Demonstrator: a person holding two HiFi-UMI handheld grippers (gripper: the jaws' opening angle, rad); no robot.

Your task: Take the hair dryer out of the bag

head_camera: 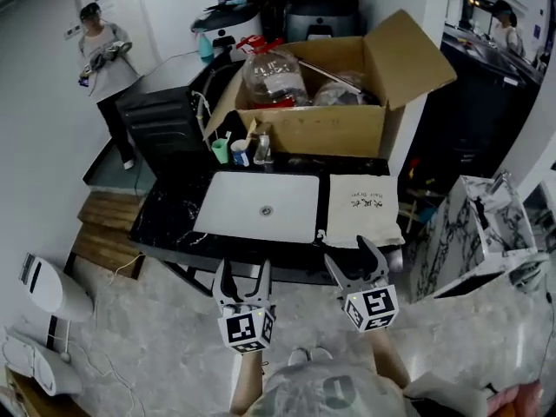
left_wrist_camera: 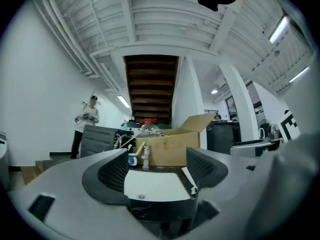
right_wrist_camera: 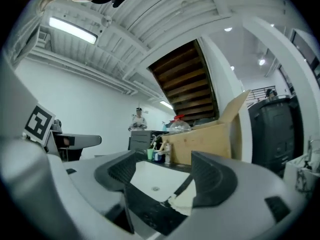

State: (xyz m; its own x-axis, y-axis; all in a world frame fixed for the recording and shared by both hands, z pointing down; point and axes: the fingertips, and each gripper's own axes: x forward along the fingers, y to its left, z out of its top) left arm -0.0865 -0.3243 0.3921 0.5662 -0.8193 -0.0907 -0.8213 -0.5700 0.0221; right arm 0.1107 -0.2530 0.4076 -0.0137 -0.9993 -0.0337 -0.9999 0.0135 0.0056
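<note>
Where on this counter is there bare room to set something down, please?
Bare: the counter strip left of the sink, and the sink itself. Crowded: the bag right of it, cups behind, cardboard box at the back.

Head view looks steeply down from above onto the counter (head_camera: 165,221), sink (head_camera: 261,207) and cardboard box (head_camera: 321,133), both gripper views look level from low near the counter edge, sharing that sink and box

A white sink (head_camera: 261,205) is set into a black marble counter (head_camera: 165,224) at the middle of the head view. At the sink's twelve o'clock stands an open cardboard box (head_camera: 321,130) holding a clear plastic bottle (head_camera: 271,76). At its ten o'clock, well apart, stands a person (head_camera: 106,63).
</note>
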